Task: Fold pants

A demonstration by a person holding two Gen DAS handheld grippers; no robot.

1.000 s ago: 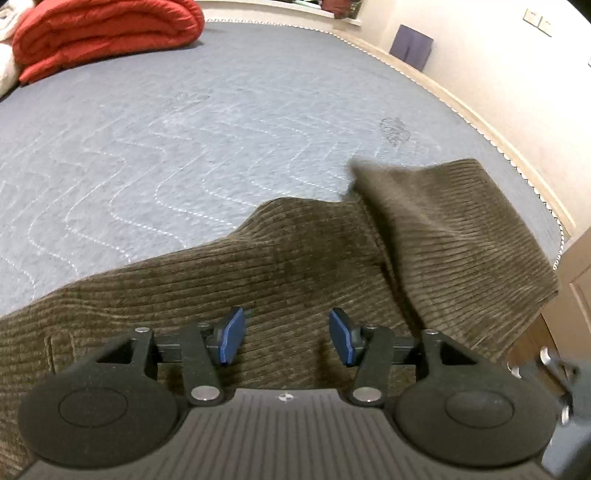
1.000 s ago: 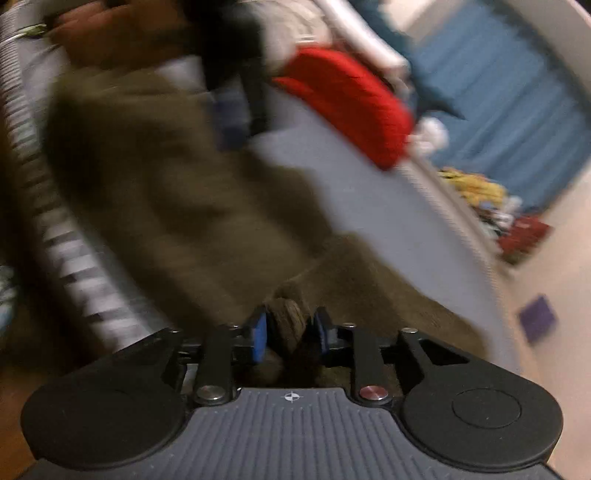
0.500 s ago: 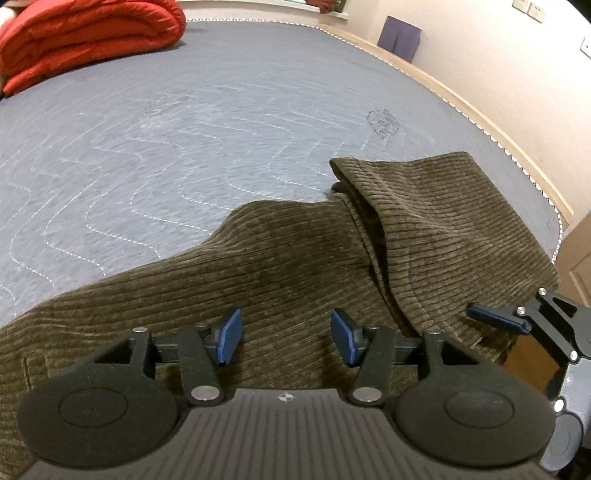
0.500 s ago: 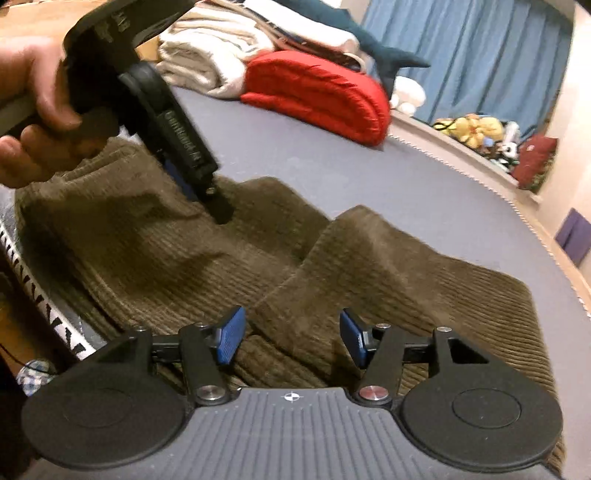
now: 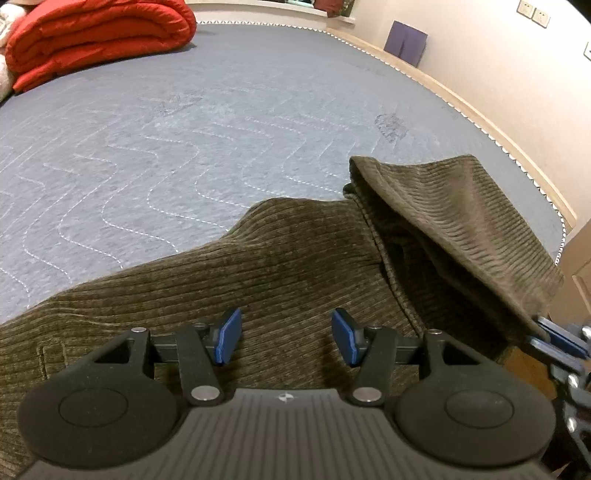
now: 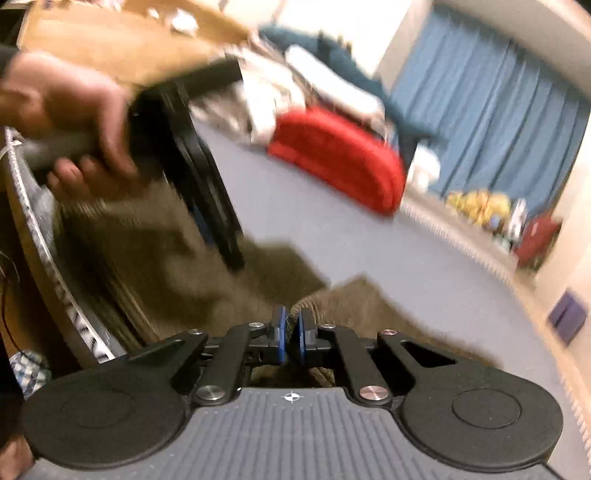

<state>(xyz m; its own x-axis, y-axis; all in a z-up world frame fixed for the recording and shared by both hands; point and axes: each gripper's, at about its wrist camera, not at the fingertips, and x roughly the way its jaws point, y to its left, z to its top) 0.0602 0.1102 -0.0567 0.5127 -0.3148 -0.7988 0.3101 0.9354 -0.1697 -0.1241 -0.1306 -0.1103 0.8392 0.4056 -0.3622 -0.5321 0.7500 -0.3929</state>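
Observation:
Olive-brown corduroy pants (image 5: 288, 258) lie on a grey quilted bed (image 5: 221, 129), with one leg folded over at the right (image 5: 454, 214). My left gripper (image 5: 286, 338) is open and empty, hovering just above the cloth. My right gripper (image 6: 291, 334) is shut on an edge of the pants (image 6: 354, 299); its blue pads show at the right edge of the left wrist view (image 5: 554, 338), under the lifted fold. The right wrist view is blurred; it shows a hand holding the left gripper (image 6: 207, 177) above the pants.
A folded red quilt (image 5: 96, 33) lies at the bed's far left corner, also seen in the right wrist view (image 6: 336, 158). The bed edge and a wall (image 5: 498, 74) run along the right. Blue curtains (image 6: 491, 122) hang beyond the bed.
My right gripper, open half a second ago, has shut on the edge of the pants and lifted it slightly. The left gripper has stayed open over the cloth.

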